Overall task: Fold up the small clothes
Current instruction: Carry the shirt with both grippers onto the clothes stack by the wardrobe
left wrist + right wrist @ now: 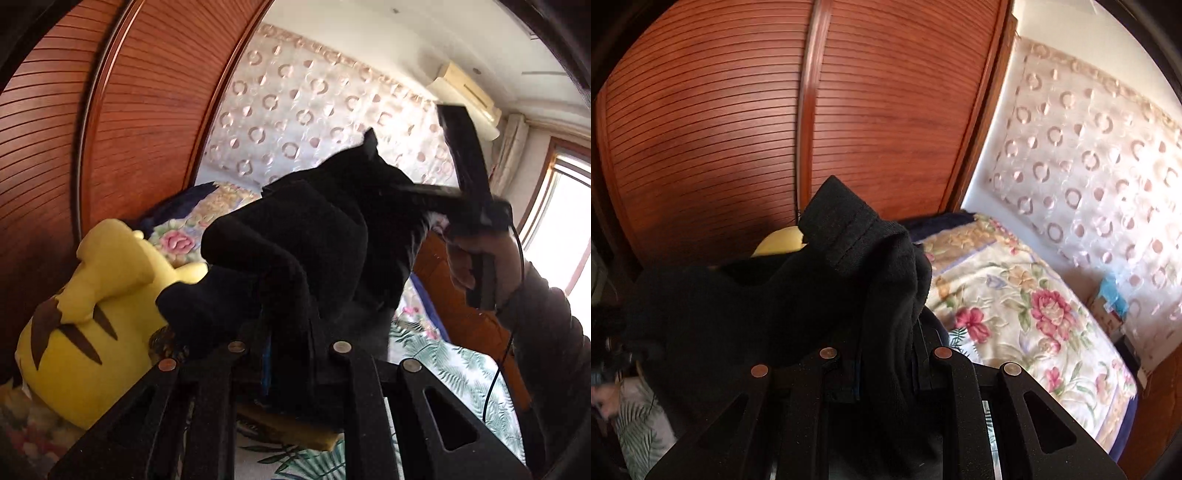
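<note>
1. Here the black garment (295,236) hangs in the air between our two tools, above the bed and clear of it.
2. The left gripper (286,354) is pinched nearly closed on one bunched edge; in its view the cloth rises toward 12 o'clock.
3. The right gripper (886,369) is likewise clamped on cloth, with a stitched hem (846,229) standing up at 12 o'clock in its own view.
4. In our judgement we should draw the two held edges apart until the cloth hangs flat, keep both grips level, then lower it onto open bedding.
5. We should keep it clear of the yellow plush (85,306) at 9 o'clock.
6. The bed carries a floral blanket (1015,295) and a leaf-print sheet (454,369).
7. A slatted wooden wardrobe (738,129) stands behind, a patterned curtain (314,103) at 1 o'clock, and a window (565,206) at 3 o'clock.
</note>
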A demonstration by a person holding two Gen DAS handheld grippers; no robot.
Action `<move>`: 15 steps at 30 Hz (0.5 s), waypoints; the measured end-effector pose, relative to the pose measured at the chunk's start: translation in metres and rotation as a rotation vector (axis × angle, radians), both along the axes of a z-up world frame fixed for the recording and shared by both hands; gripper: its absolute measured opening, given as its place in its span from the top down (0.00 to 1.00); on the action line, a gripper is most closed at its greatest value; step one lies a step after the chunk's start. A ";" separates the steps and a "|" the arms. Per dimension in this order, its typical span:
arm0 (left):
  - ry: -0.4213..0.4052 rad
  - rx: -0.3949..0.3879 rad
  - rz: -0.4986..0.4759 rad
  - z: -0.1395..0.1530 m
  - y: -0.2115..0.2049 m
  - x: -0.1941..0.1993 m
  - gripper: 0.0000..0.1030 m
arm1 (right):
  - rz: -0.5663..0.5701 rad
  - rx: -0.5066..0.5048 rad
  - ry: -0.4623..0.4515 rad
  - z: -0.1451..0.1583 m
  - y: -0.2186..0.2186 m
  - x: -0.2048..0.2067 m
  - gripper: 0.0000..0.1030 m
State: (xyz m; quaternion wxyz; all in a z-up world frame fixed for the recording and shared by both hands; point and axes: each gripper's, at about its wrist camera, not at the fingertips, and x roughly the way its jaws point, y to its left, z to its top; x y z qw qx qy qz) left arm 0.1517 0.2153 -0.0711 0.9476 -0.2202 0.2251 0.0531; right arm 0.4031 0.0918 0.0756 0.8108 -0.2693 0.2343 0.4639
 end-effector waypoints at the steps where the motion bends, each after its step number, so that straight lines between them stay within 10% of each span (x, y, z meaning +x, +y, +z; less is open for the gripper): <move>1: 0.011 0.005 0.003 -0.002 0.000 0.001 0.85 | -0.019 0.004 0.016 -0.003 0.005 0.009 0.76; 6: 0.044 0.019 0.012 -0.005 0.001 0.004 0.85 | -0.183 0.074 -0.003 0.003 0.014 0.021 0.53; 11: 0.075 0.059 0.022 -0.004 0.000 0.007 0.84 | -0.155 0.140 0.008 -0.001 -0.005 0.007 0.51; 15: 0.080 0.158 0.020 -0.001 -0.006 0.005 0.62 | -0.114 0.113 0.058 -0.037 -0.014 0.004 0.51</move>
